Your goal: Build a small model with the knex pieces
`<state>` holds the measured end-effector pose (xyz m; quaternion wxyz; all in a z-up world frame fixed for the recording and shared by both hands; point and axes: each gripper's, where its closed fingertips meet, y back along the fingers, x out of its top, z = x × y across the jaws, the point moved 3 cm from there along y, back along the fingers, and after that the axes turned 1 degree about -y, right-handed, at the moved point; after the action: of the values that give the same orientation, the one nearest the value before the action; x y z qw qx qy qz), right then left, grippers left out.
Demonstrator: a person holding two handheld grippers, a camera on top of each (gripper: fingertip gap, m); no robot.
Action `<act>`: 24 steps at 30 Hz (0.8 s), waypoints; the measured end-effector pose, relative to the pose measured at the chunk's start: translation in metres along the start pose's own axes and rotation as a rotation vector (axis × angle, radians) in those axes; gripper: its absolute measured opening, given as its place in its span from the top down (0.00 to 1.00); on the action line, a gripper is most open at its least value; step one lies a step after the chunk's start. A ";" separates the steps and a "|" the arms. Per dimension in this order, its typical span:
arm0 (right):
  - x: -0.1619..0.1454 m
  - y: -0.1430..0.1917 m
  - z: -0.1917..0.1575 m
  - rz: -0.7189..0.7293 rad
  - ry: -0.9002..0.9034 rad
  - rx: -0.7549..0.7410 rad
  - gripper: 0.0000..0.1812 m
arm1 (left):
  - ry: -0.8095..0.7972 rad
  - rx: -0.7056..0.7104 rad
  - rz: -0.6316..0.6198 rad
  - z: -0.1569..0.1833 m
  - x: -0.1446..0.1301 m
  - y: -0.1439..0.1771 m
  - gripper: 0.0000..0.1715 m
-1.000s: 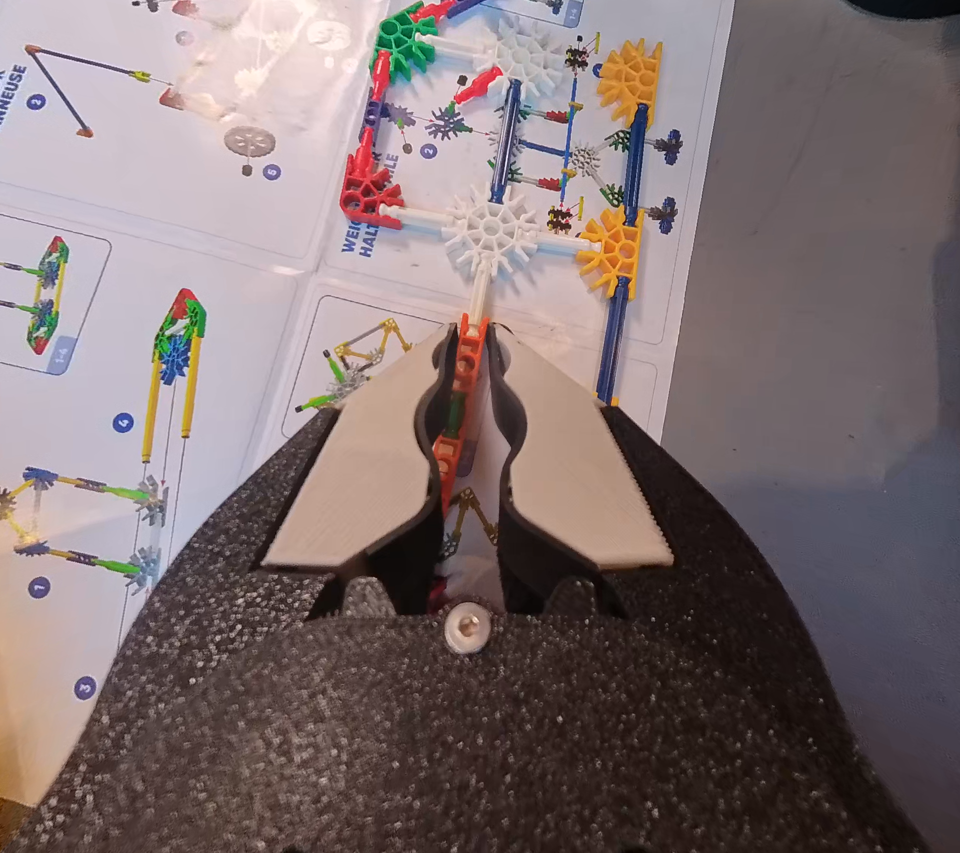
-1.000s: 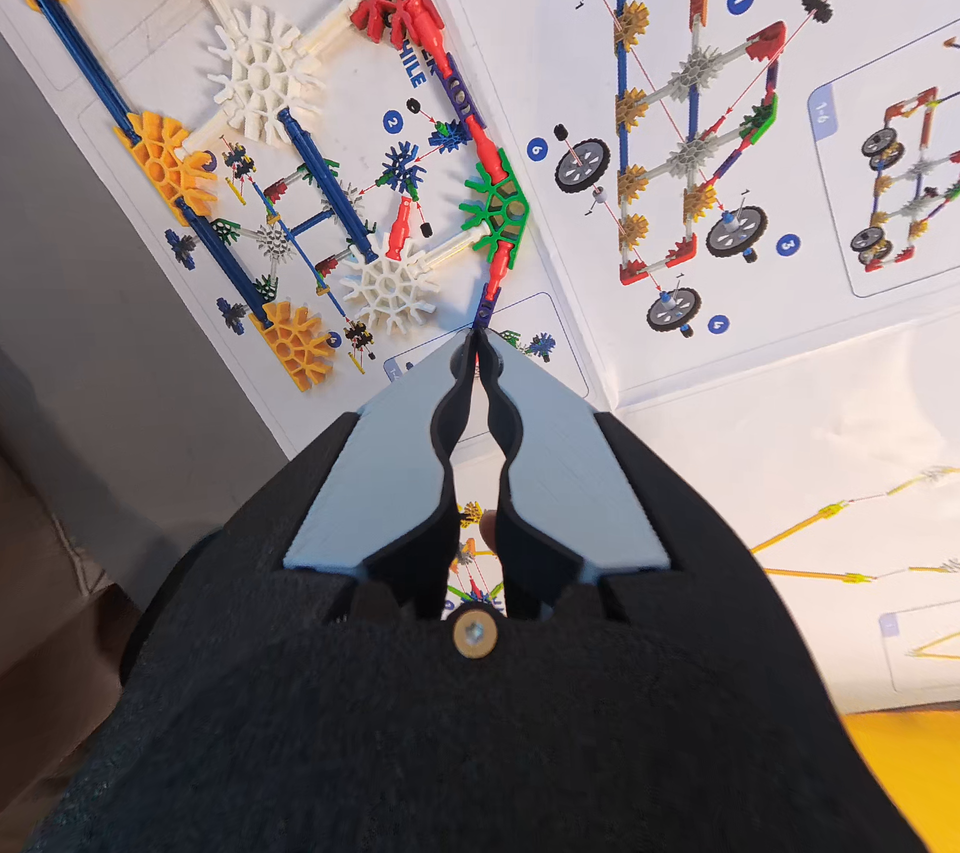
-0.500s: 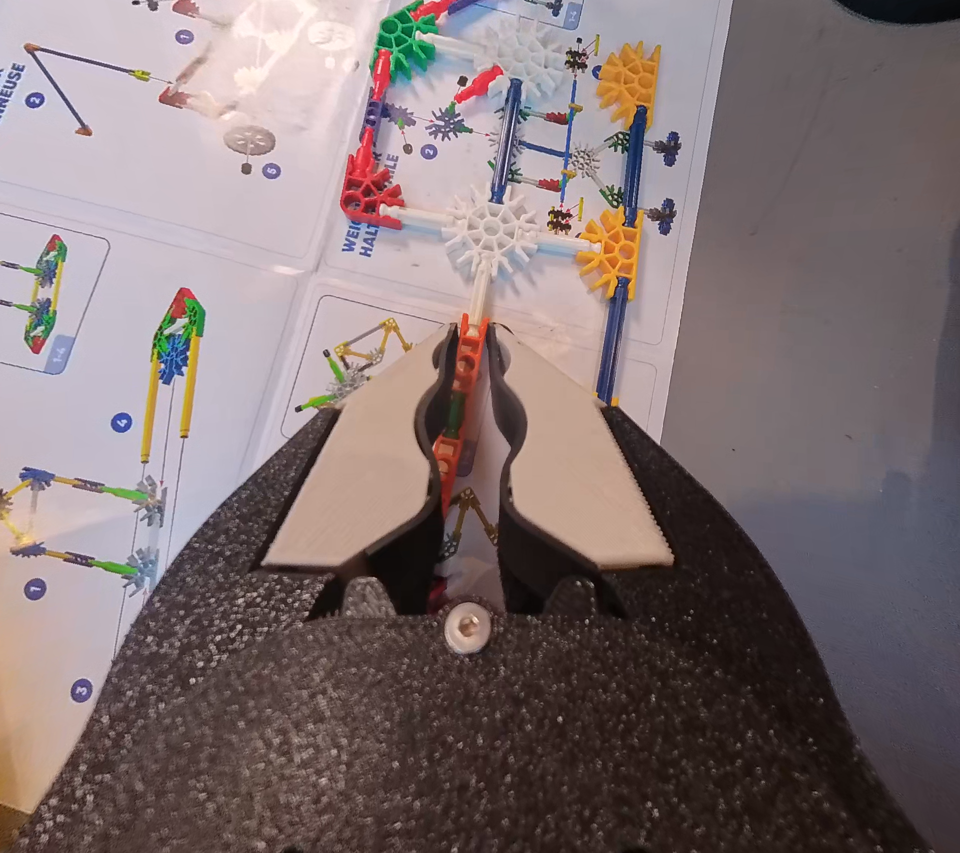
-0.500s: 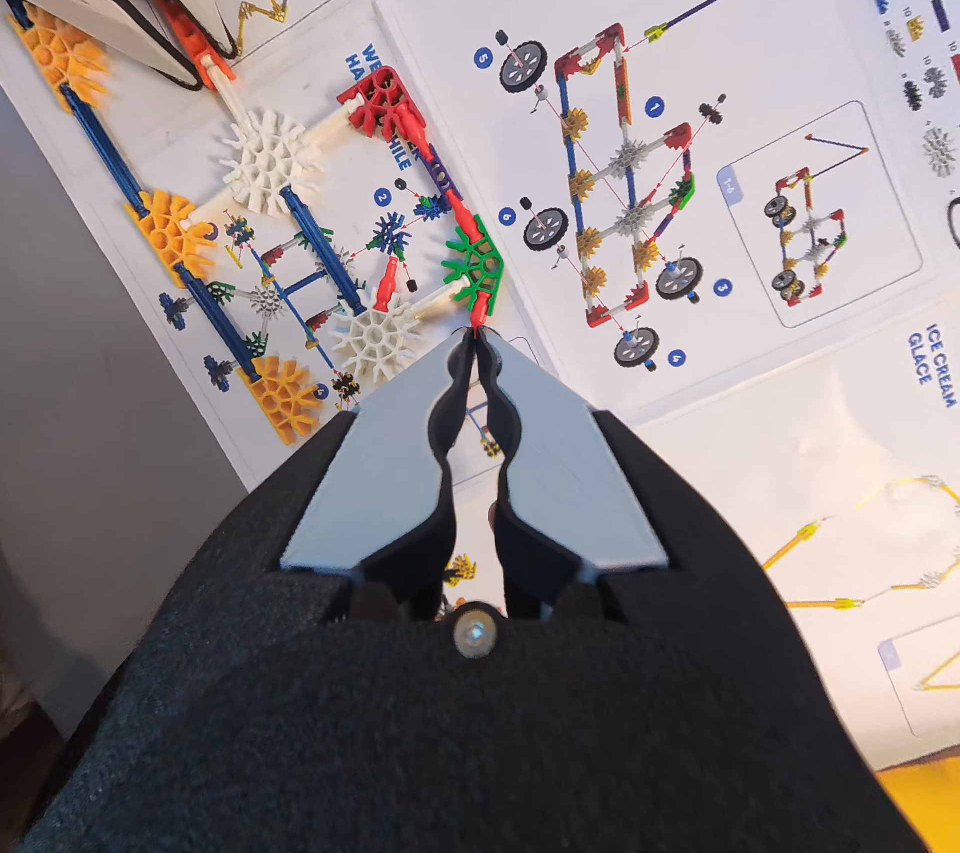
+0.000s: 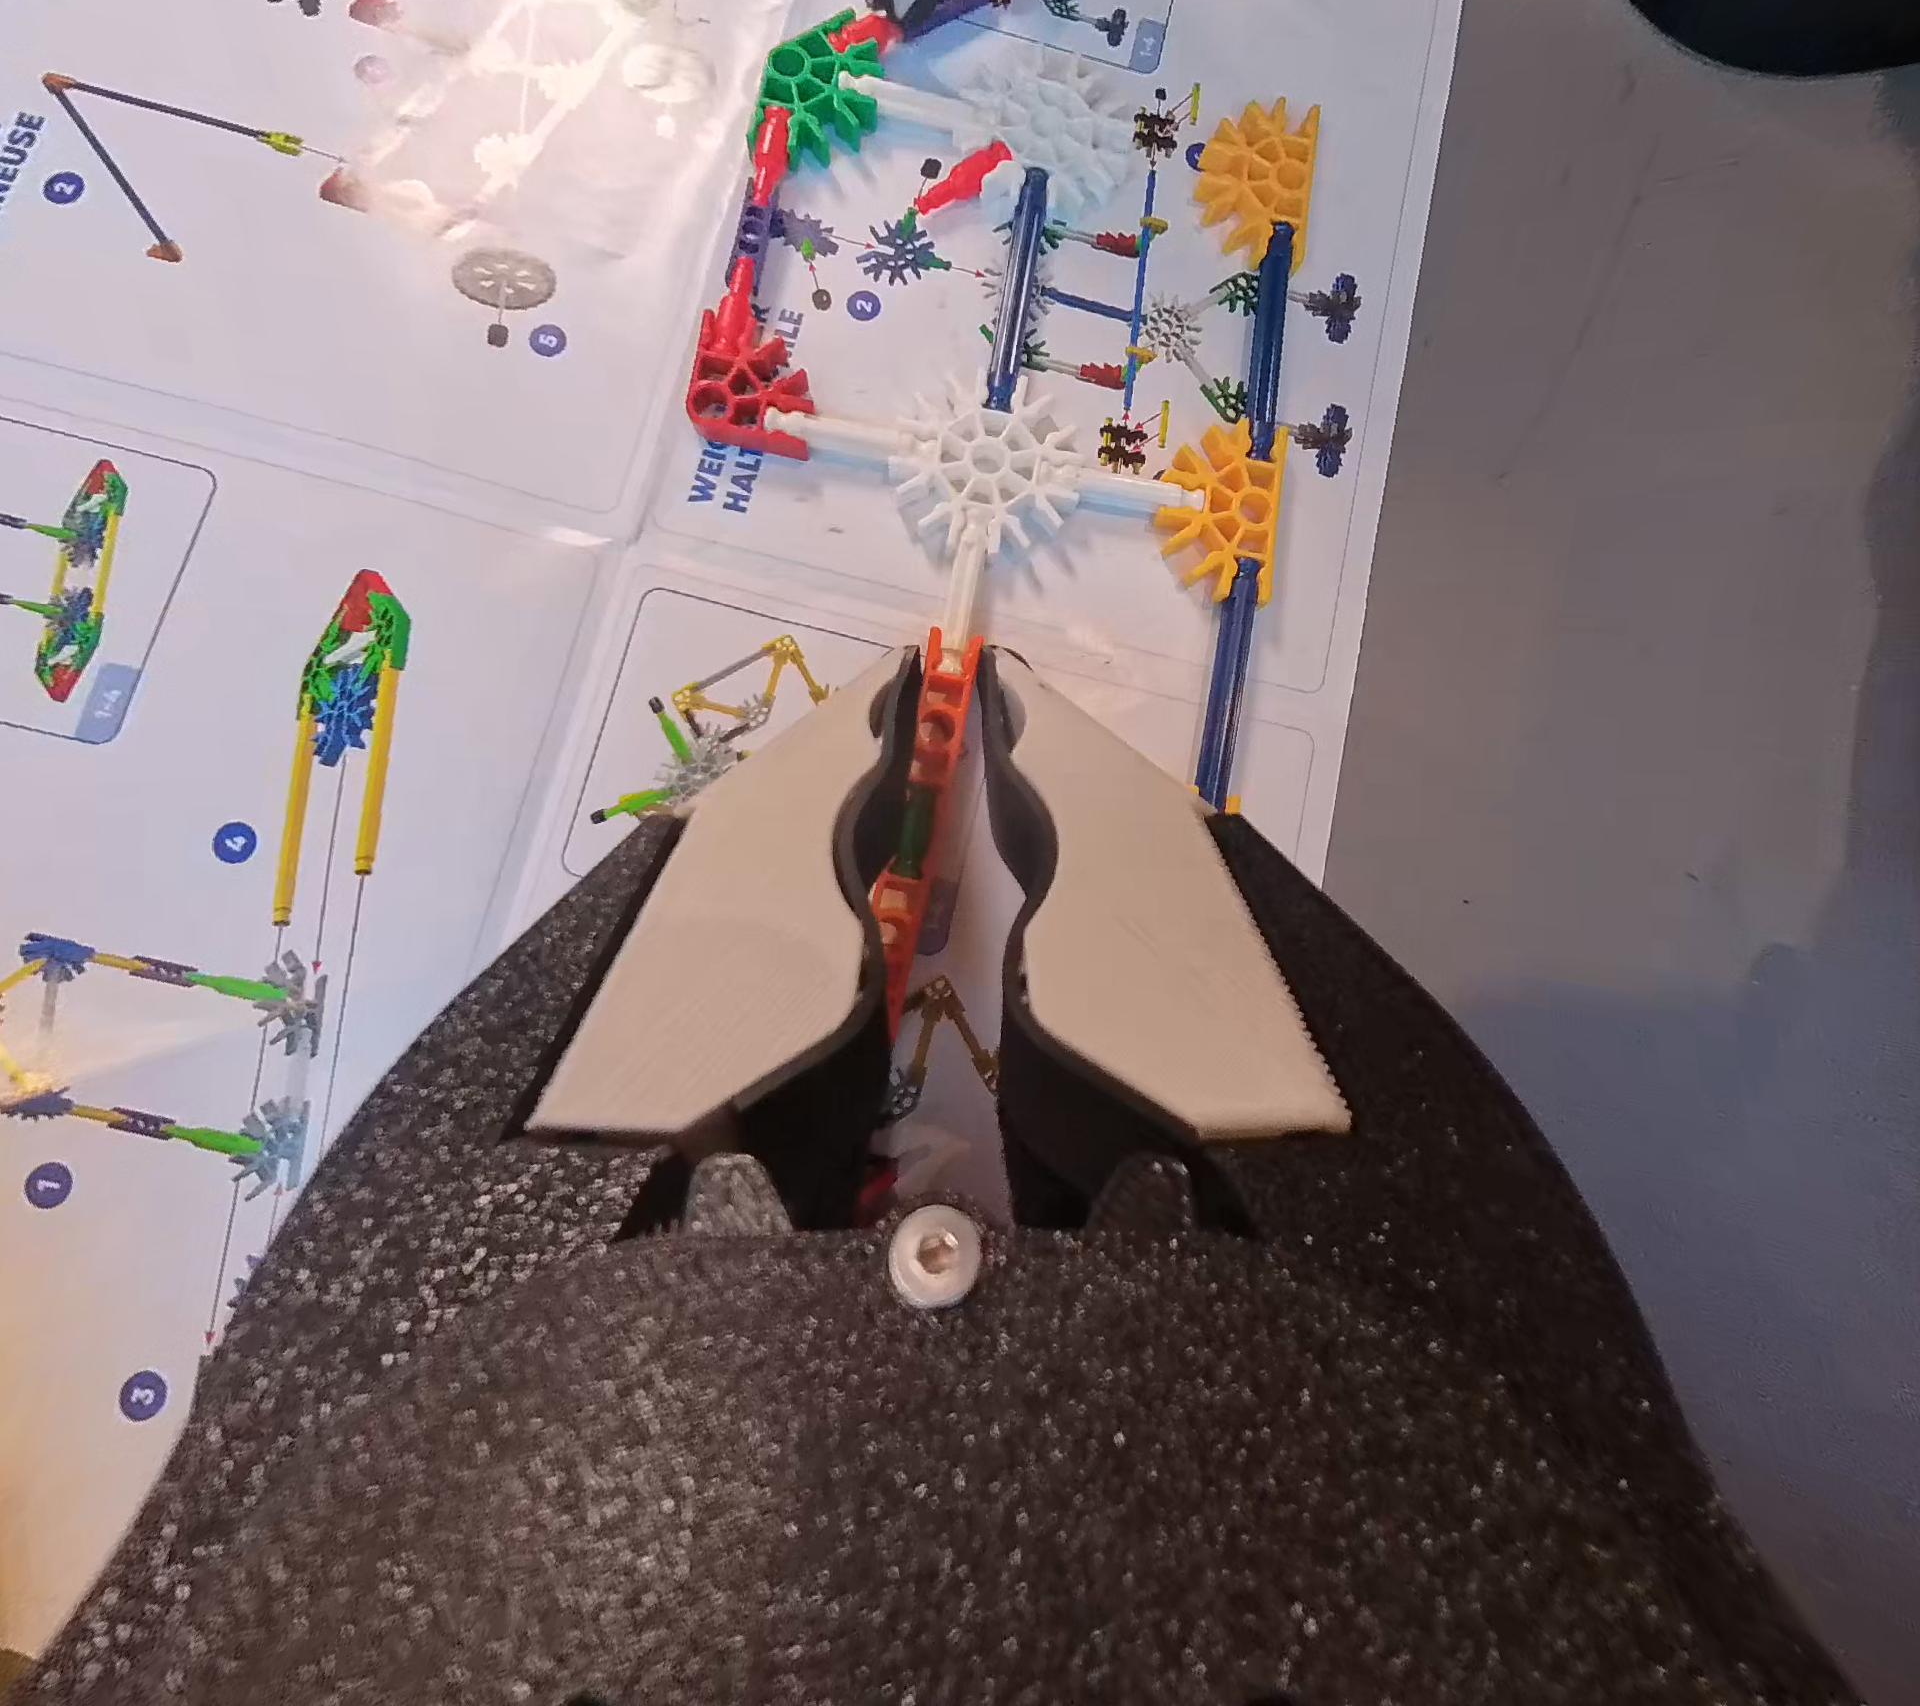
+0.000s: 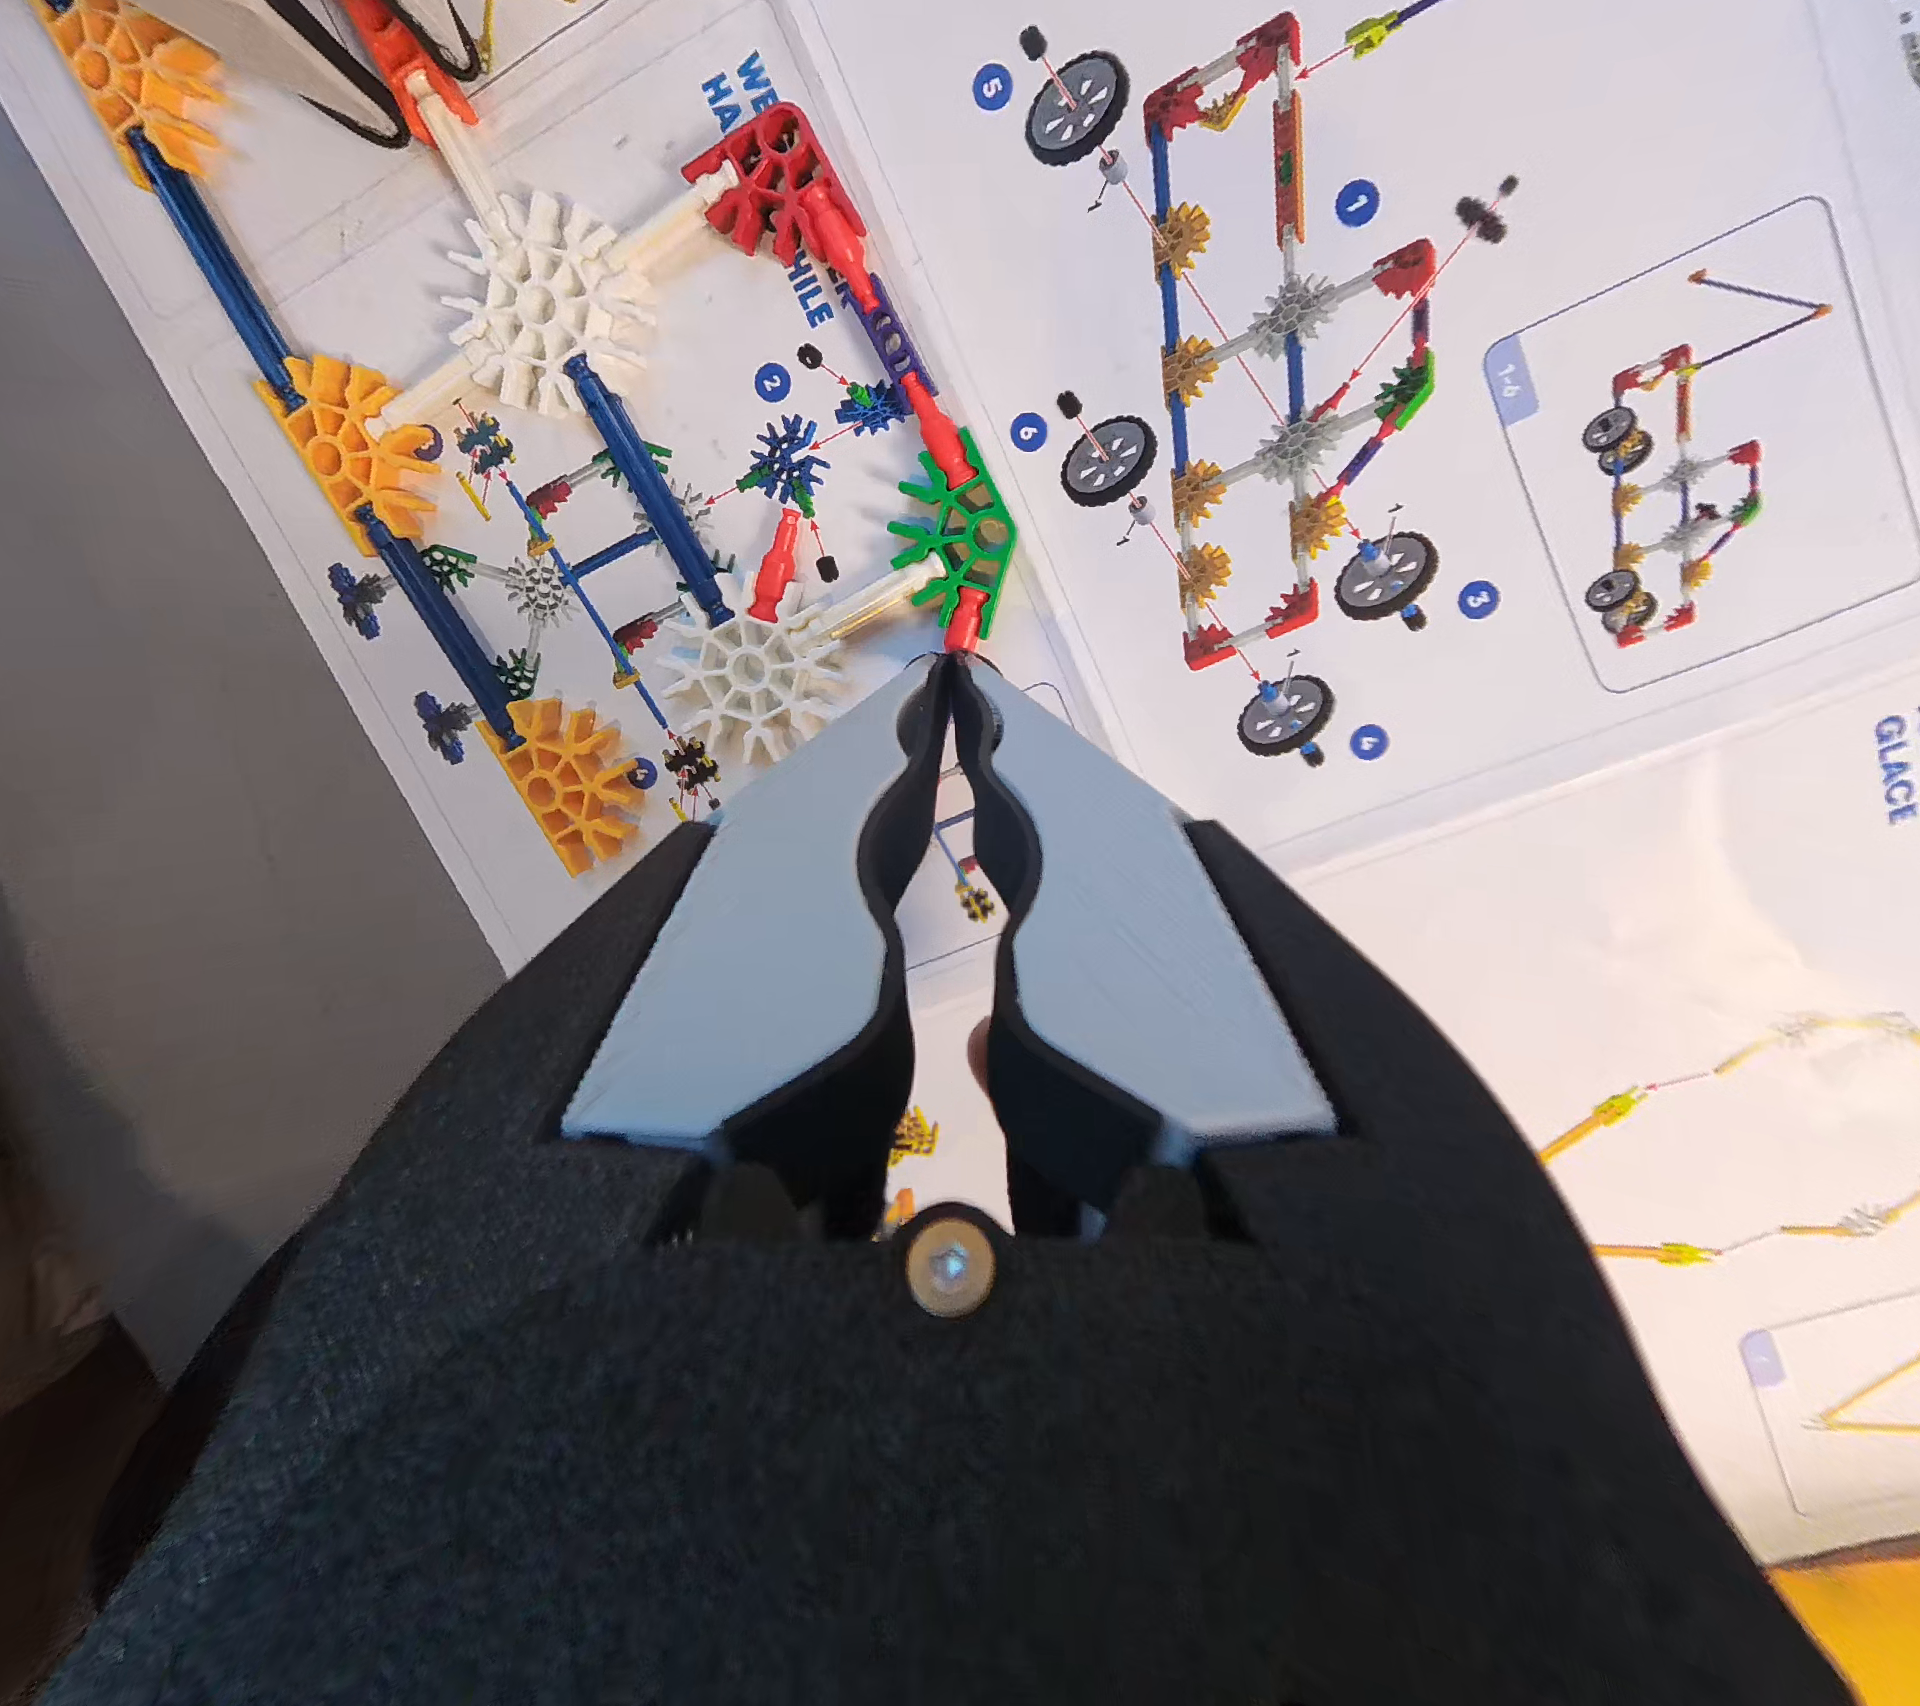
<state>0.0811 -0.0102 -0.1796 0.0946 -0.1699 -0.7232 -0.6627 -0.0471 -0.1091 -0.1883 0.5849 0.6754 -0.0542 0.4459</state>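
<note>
My left hand-held gripper (image 5: 951, 654) is clamped on the orange connector (image 5: 940, 726); my right hand-held gripper (image 6: 948, 667) pinches the red rod (image 6: 966, 622) by the green connector (image 6: 961, 529).

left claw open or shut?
Shut: the beige left claw clamps the orange plastic connector at its tips; a white rod runs onward from it.

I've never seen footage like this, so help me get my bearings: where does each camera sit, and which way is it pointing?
Left wrist view: rides on the left tool, looking down its beige fingers, shut on an orange connector.
Right wrist view: rides on the right tool, grey-blue fingers closed beside a green connector.
Both show the same toy frame on an instruction sheet, from opposite ends; each shows the other tool.
</note>
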 end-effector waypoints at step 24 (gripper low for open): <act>0.017 -0.004 0.007 0.131 0.004 -0.044 1.00 | -0.041 0.017 -0.015 0.002 0.000 0.000 0.95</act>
<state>0.0643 -0.0010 -0.1774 0.1354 -0.2176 -0.6955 -0.6713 -0.0459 -0.1103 -0.1884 0.5812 0.6896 -0.0573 0.4281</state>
